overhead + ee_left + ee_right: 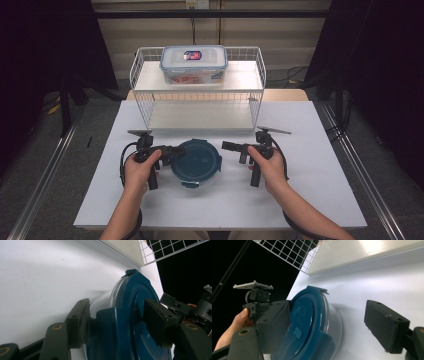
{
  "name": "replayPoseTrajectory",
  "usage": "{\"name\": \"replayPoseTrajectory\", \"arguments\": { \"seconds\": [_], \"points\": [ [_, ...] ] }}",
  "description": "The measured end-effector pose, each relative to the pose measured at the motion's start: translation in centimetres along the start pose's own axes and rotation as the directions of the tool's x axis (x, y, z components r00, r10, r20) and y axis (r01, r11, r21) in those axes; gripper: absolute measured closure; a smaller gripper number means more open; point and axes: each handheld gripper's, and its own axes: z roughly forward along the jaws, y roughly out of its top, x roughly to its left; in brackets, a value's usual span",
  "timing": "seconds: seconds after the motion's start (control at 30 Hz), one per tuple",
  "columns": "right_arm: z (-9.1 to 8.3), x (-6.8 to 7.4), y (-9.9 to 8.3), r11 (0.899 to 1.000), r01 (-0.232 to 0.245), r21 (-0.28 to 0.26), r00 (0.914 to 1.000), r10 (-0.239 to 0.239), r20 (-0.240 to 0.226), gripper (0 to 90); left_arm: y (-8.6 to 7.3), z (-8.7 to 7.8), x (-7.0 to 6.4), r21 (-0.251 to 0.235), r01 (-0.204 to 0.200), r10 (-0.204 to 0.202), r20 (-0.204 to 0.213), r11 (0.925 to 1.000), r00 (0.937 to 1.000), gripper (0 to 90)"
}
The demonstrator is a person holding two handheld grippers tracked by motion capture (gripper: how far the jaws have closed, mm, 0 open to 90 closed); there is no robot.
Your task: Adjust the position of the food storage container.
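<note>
A round clear container with a dark blue lid (196, 162) stands at the middle of the white table. My left gripper (174, 150) reaches it from the left. In the left gripper view it (116, 323) is turned on its side and shut on the blue lid's rim at a latch tab (112, 335), one jaw by the table and one over the lid top (140, 302). My right gripper (226, 145) hovers just right of the container, open and holding nothing. In the right gripper view (327, 325) the lid (307, 315) lies beyond its left jaw.
A white wire two-tier rack (150, 75) stands at the table's back. On its top tier sits a clear rectangular box with a blue-rimmed lid (193, 64) and red contents. White tabletop (310, 190) extends right and in front of the container.
</note>
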Motion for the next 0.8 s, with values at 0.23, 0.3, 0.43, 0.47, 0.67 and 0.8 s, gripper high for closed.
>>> {"name": "replayPoseTrajectory", "arguments": {
  "seconds": [0.23, 0.3, 0.43, 0.47, 0.67, 0.8],
  "points": [
    [0.0, -0.5, -0.5, 1.0, -0.011, 0.015, 0.9999, 0.011, -0.003, 20.5, -0.3, -1.1, 0.3, 0.022, -0.003, 0.004, -0.01, 0.9997, 0.9999, 39.2],
    [0.1, -0.5, -0.6, 1.0, -0.015, 0.02, 0.9999, 0.015, -0.002, 20.5, -0.4, -1.5, 0.5, 0.024, 0.001, 0.0, -0.007, 0.9997, 1.0, 38.7],
    [0.4, -0.2, -0.9, 0.999, -0.01, 0.035, 0.9999, 0.011, -0.009, 20.5, -0.8, -2.1, 0.7, 0.025, 0.023, -0.023, -0.001, 0.9994, 0.9997, 39.6],
    [0.5, -0.2, -1.0, 0.999, -0.008, 0.042, 0.9998, 0.009, -0.016, 20.5, -0.8, -2.1, 0.8, 0.03, 0.021, -0.021, 0.002, 0.9993, 0.9998, 39.8],
    [0.7, -0.1, -1.6, 0.999, -0.011, 0.051, 0.9997, 0.012, -0.02, 20.6, -1.0, -1.9, 0.7, 0.038, 0.032, -0.033, 0.023, 0.9988, 0.9992, 41.4],
    [0.7, -0.5, -2.1, 0.998, -0.02, 0.053, 0.9998, 0.02, -0.006, 23.3, -1.0, -1.8, 0.6, 0.045, 0.029, -0.03, 0.026, 0.9986, 0.9992, 43.3]
  ]
}}
